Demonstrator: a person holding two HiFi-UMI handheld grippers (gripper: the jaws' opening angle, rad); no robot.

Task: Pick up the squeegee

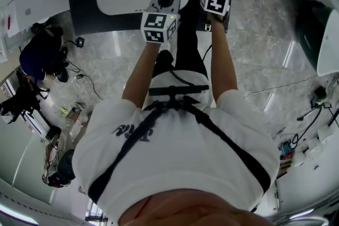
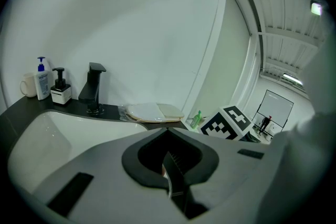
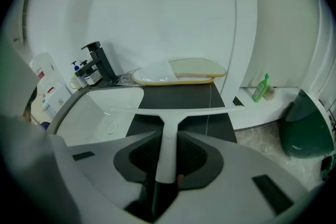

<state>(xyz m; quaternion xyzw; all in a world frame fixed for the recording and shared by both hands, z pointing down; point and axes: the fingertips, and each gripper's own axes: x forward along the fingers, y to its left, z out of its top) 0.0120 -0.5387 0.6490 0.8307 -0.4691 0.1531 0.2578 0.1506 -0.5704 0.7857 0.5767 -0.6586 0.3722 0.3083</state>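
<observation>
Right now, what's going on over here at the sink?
A person stands at a dark counter with a white sink, holding a gripper in each hand. The right gripper is closed on the handle of a white squeegee, whose blade stretches over the counter beside the sink. Whether it is lifted off the counter is hard to tell. The left gripper is shut and empty, near the sink's front edge.

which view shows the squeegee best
The right gripper view: the whole squeegee shows, with its white blade across the frame and its handle running down between the fingers of the right gripper. The head view catches only the blade, as a thin white strip. The left gripper view does not show it.
</observation>
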